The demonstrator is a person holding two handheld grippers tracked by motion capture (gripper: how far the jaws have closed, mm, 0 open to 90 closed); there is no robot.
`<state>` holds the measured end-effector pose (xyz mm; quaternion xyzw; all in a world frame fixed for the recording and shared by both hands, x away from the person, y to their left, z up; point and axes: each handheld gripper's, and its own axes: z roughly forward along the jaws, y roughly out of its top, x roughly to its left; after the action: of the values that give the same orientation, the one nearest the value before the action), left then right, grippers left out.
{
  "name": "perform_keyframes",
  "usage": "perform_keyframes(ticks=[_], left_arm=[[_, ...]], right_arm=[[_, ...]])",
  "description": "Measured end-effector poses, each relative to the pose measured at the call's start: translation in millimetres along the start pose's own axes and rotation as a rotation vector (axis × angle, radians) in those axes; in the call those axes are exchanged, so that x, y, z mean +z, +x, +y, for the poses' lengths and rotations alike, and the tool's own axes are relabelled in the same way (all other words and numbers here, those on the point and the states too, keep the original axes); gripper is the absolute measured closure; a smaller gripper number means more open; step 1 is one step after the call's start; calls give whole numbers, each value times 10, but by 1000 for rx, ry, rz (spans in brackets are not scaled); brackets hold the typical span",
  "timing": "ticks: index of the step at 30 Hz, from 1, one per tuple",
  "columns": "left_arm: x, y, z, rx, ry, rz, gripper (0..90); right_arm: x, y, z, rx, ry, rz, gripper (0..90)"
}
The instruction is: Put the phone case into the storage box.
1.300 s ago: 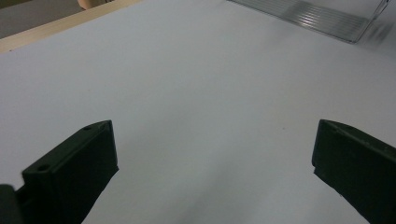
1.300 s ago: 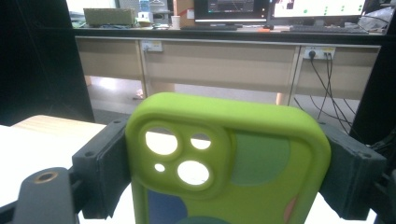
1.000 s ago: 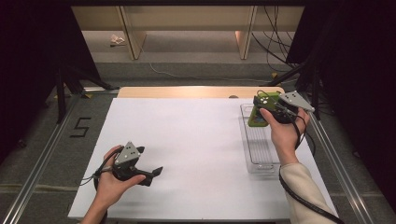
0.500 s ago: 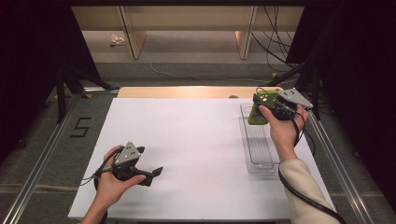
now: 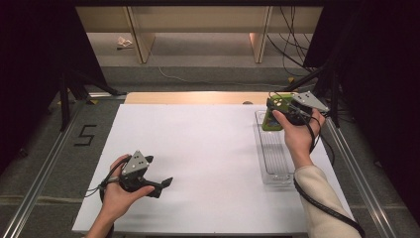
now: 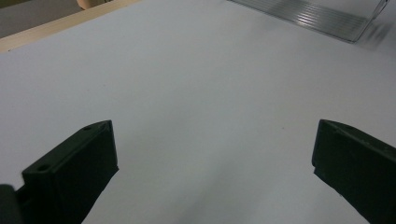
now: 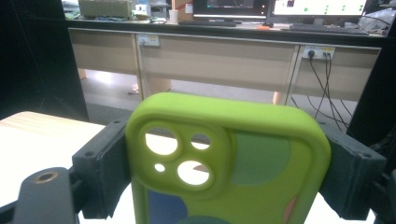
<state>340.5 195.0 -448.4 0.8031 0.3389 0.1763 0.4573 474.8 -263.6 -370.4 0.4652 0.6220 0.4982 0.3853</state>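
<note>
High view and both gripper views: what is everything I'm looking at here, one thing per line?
Phone case: one, lime green with darker patches and camera cut-outs, clamped between the right gripper's jaws, above the far end of the tray.
Tray: one, clear ribbed plastic, long and narrow, on the right side of the table.
Table: one, white top with a wooden strip along the far edge.
Number 5: one, black, on the floor left of the table.
Cabinets: beige, beyond the table, with cables plugged in at right.
Left gripper: one, black, jaws wide apart, nothing between them, over the near left of the table.
Right gripper: one, black, holding the case.
</note>
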Motion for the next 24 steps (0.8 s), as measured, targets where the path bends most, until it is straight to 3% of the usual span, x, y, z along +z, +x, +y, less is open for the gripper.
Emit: perform_keyframes(ticks=[24], left_arm=[[1,4,-3,-1,0,-1,0]], right_arm=[[165,-17,41,-6,22,-15,167]])
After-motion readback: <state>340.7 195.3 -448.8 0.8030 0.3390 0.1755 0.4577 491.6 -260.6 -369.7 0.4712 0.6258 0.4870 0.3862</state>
